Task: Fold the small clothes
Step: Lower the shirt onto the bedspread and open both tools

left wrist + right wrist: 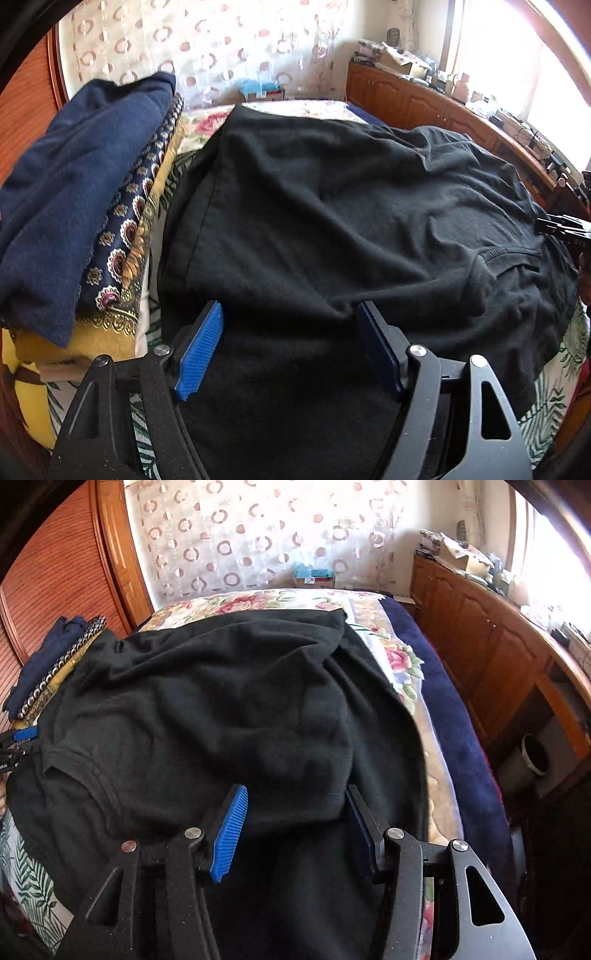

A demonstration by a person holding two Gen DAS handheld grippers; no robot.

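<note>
- left gripper point(290, 314) jaws wide apart, gripping nothing
- right gripper point(295, 799) jaws spread too, empty
- black t-shirt point(332, 206) lies rumpled on bed point(399, 657), under and ahead of both grippers
- folded clothes stack point(85, 206) left of left gripper

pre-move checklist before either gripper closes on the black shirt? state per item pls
1. Left gripper open: ok, jaws stand wide over the fabric.
2. Right gripper open: ok, jaws wide as well.
3. Fabric between the left pads: cannot tell, cloth lies below them but contact is unclear.
4. Black shirt spread flat: not ok, wrinkled, with the collar area bunched.
5. Shirt clear of the folded stack: cannot tell; the shirt's edge runs close beside it.
6. Shirt fully on the bed: cannot tell; the near hem is hidden behind the grippers.
</note>
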